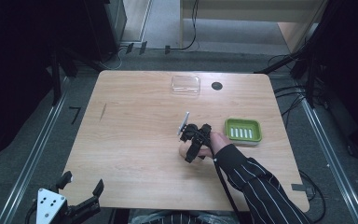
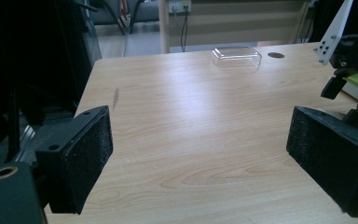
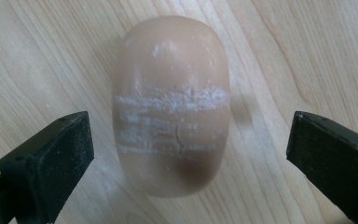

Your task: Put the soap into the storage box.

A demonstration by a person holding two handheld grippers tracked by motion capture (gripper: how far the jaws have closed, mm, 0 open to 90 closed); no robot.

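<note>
High view puts the left gripper (image 1: 81, 189) nearest, at the front left corner of the table (image 1: 135, 140), well short of the soap bar (image 1: 184, 148) and to its left. Its jaws stand wide apart and hold nothing; in the left gripper view only bare wood lies between the two pads.

Farther in, near the table's middle, the right gripper (image 1: 192, 151) points down over the soap bar, with the person's hand (image 1: 216, 142) and striped sleeve behind it. In the right gripper view the soap bar (image 3: 170, 105) lies flat on the wood, its long axis running away from the camera, and the right gripper's (image 3: 186, 154) jaws are wide open on either side of it, each clear of it with wood showing in the gap.

The likely trouble, as I judge it: the bar is rounded and smooth, so a squeeze high on its curved flanks could squirt it out or spin it on the wood. Its surface looks cracked and flaky across the middle, so a hard pinch might chip it.

Just right of the soap bar and slightly beyond sits a green soap dish (image 1: 243, 129). Farthest off, near the back edge, lie a clear plastic lid (image 1: 185, 84) and a dark round spot (image 1: 216, 86).
</note>
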